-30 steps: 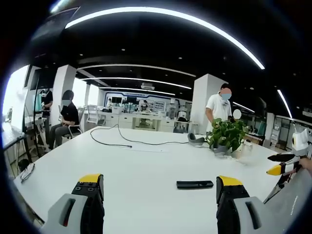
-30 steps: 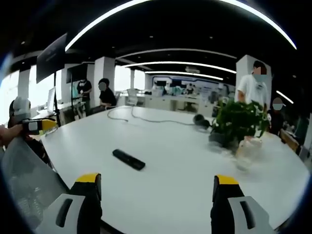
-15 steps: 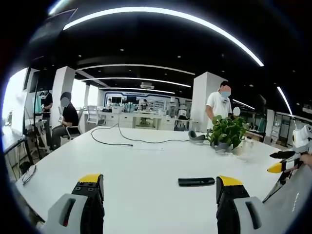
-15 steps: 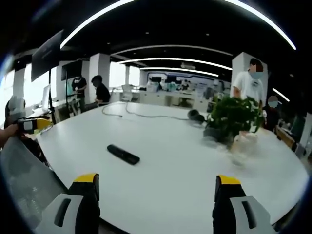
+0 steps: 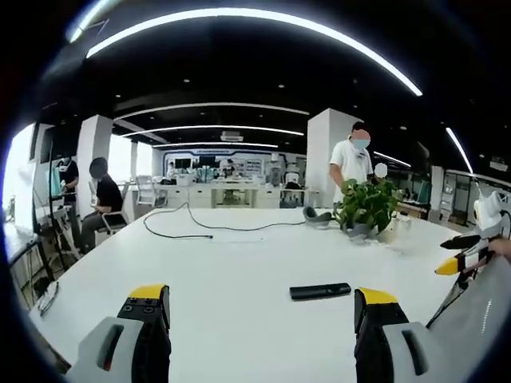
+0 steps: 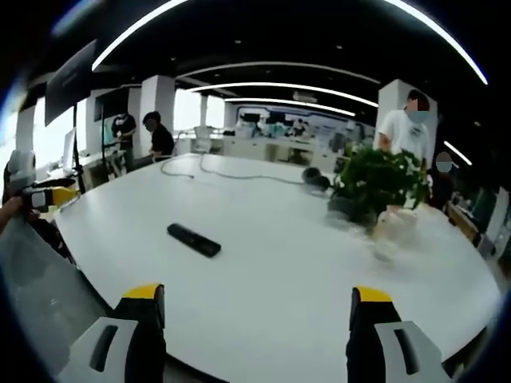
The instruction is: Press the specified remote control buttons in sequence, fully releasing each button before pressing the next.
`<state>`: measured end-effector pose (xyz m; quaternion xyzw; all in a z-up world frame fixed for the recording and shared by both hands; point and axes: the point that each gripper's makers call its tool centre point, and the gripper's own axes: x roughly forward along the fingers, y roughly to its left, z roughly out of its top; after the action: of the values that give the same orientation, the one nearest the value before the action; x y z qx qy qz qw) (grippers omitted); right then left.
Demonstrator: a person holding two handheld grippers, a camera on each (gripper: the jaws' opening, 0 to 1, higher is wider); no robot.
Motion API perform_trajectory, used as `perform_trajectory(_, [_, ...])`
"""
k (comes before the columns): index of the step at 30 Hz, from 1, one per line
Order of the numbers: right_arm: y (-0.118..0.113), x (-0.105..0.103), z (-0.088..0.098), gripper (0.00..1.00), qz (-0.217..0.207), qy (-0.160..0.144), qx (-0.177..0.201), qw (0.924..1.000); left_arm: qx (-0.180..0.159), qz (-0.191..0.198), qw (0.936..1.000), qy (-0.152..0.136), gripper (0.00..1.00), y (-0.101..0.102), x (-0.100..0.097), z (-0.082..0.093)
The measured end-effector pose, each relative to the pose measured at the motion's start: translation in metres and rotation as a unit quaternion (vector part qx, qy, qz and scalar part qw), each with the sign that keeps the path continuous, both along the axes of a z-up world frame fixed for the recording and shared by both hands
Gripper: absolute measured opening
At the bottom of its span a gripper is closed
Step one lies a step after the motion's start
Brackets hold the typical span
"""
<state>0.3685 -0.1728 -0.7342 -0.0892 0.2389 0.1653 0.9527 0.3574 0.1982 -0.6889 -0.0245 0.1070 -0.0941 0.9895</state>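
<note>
A potted plant [image 5: 367, 209] and a black cable [image 5: 188, 223] sit on the white table [image 5: 239, 271].

Left hand-held gripper [image 5: 259, 307]: two thick black jaws at the 6 o'clock edge, each capped with a yellow tip and backed by a grey shell with a dark oval slot; small screws dot the left jaw's top. Right hand-held gripper [image 6: 255, 307] has the same black jaws, yellow caps and grey slotted shells. A hand [image 6: 9, 209] at 9 o'clock grips the other one.

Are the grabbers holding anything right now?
No, nothing is held. The left hand-held gripper and the right hand-held gripper are both open with nothing between their jaws. The remote lies untouched on the white table.
</note>
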Motion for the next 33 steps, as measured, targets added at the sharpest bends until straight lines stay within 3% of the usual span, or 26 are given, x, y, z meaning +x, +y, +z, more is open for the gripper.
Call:
perform_trajectory(8, [-0.002,0.003,0.001,0.96,-0.003,-0.002,-0.006,1.0,0.006,-0.028,0.9996,0.001,1.0,-0.01,0.003,-0.001])
perform_trajectory(10, [-0.003,0.003,0.0,0.97,-0.003,0.002,-0.006,1.0,-0.006,-0.034,0.9994,0.003,1.0,-0.014,0.002,0.0])
perform_trajectory(14, [-0.004,0.004,0.004,0.99,-0.009,-0.004,0.015,0.9998,-0.026,-0.02,0.9994,-0.008,1.0,-0.01,0.003,0.007])
perform_trajectory(16, [-0.001,0.004,0.006,0.99,-0.006,-0.005,0.028,0.9996,-0.012,-0.023,0.9997,-0.001,1.0,-0.011,0.003,0.008])
perform_trajectory(18, [0.001,0.003,0.006,0.99,-0.005,-0.004,0.034,0.9994,-0.004,-0.062,0.9977,0.026,1.0,-0.021,0.002,0.006])
perform_trajectory(19, [0.001,0.004,0.006,0.99,-0.004,-0.005,0.038,0.9993,-0.005,-0.072,0.9971,0.024,1.0,-0.025,0.003,0.01])
perform_trajectory(20, [0.003,0.004,0.006,0.98,-0.002,-0.003,0.044,0.999,-0.002,-0.102,0.9947,0.018,1.0,-0.034,0.005,0.016])
perform_trajectory(24, [0.006,0.005,0.013,0.93,0.004,0.001,0.056,0.9984,-0.01,-0.17,0.9842,0.049,1.0,-0.056,0.012,0.018])
perform_trajectory(27, [0.007,0.005,0.024,0.84,0.008,-0.014,0.058,0.9982,0.026,-0.211,0.9738,0.081,1.0,-0.068,0.019,0.005])
perform_trajectory(29, [0.007,0.004,0.03,0.79,0.004,-0.019,0.072,0.9972,0.053,-0.226,0.9688,0.087,0.98,-0.075,0.027,-0.003])
perform_trajectory(30, [0.007,0.003,0.034,0.77,0.003,-0.024,0.082,0.9964,0.058,-0.231,0.967,0.092,0.91,-0.078,0.03,-0.006])
perform_trajectory(31, [0.006,0.002,0.037,0.75,0.001,-0.028,0.086,0.9959,0.055,-0.238,0.9649,0.097,0.77,-0.083,0.034,-0.009])
perform_trajectory(32, [0.006,0.002,0.04,0.71,-0.001,-0.03,0.091,0.9954,0.053,-0.241,0.9635,0.104,0.7,-0.086,0.037,-0.011])
perform_trajectory(33, [0.007,0.002,0.044,0.7,0.0,-0.036,0.096,0.9948,0.048,-0.243,0.9632,0.103,0.69,-0.089,0.041,-0.012])
